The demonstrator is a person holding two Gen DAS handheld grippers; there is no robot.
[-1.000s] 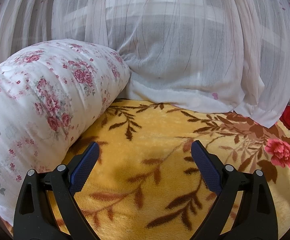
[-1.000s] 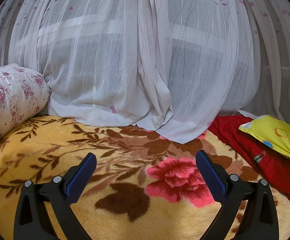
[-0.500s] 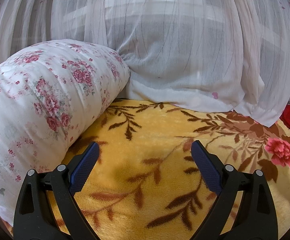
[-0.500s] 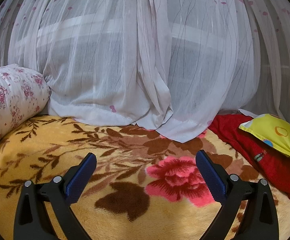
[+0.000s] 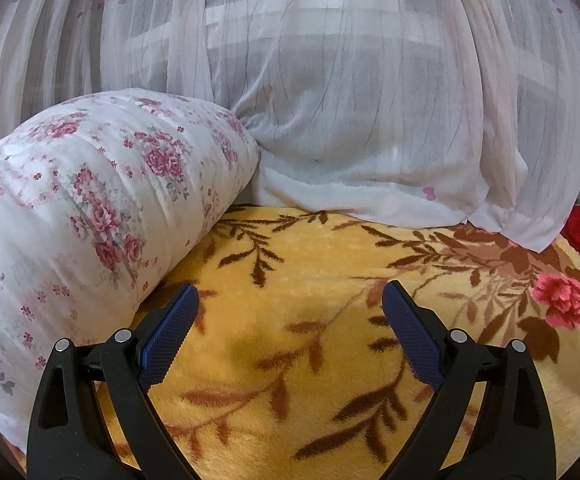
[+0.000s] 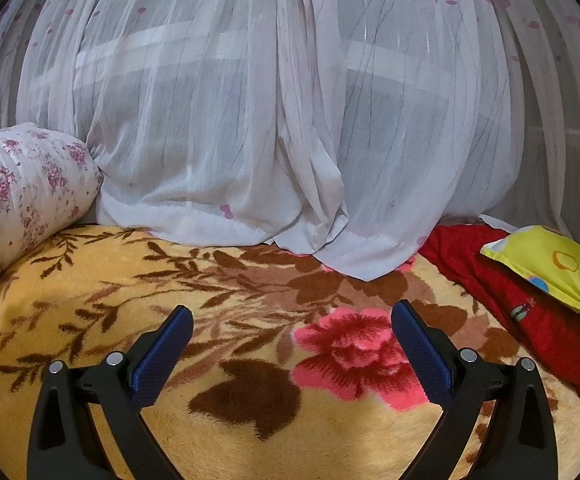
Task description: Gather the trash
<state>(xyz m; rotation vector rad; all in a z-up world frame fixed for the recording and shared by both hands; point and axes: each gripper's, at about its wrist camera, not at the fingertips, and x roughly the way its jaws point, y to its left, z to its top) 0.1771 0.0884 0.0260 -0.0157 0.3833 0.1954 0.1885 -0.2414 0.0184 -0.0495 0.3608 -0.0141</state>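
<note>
nothing had moved since the earlier frames; both views matched. a sheer white curtain (image 6: 290, 120) filled the upper frame above the yellow floral blanket (image 5: 290, 248) on the bed. a floral pillow (image 5: 90, 208) lay at left, a red cloth (image 6: 530, 304) and a yellow pillow (image 6: 558, 268) at right. the left gripper (image 5: 290, 312) and right gripper (image 6: 292, 332) hung wide open, holding nothing. no trash showed.

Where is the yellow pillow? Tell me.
In the right wrist view, the yellow pillow lies at the far right edge on the red cloth, just right of the white curtain's hem.
</note>
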